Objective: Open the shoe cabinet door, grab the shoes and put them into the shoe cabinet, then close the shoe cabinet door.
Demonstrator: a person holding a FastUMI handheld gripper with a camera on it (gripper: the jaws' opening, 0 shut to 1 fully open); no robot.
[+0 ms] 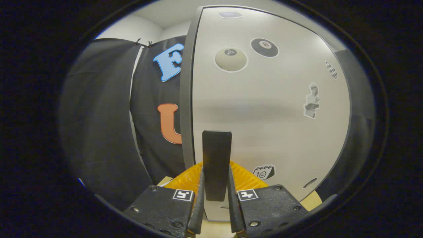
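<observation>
Clearly the fingers (216, 198) are narrow and press from both sides on the dark handle (216, 158) of the shoe cabinet door (271, 109), which stands just ahead. Handle looks stiff and smooth; door probably light, so this hold suits.

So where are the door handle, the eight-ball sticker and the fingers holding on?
Handle (216, 158): gripper view, middle of the dark bar, between the fingers.
Eight-ball sticker (264, 47): gripper view, its centre, high on the door.
Gripper (216, 195): gripper view, midway between its fingertips, shut on the handle.
</observation>
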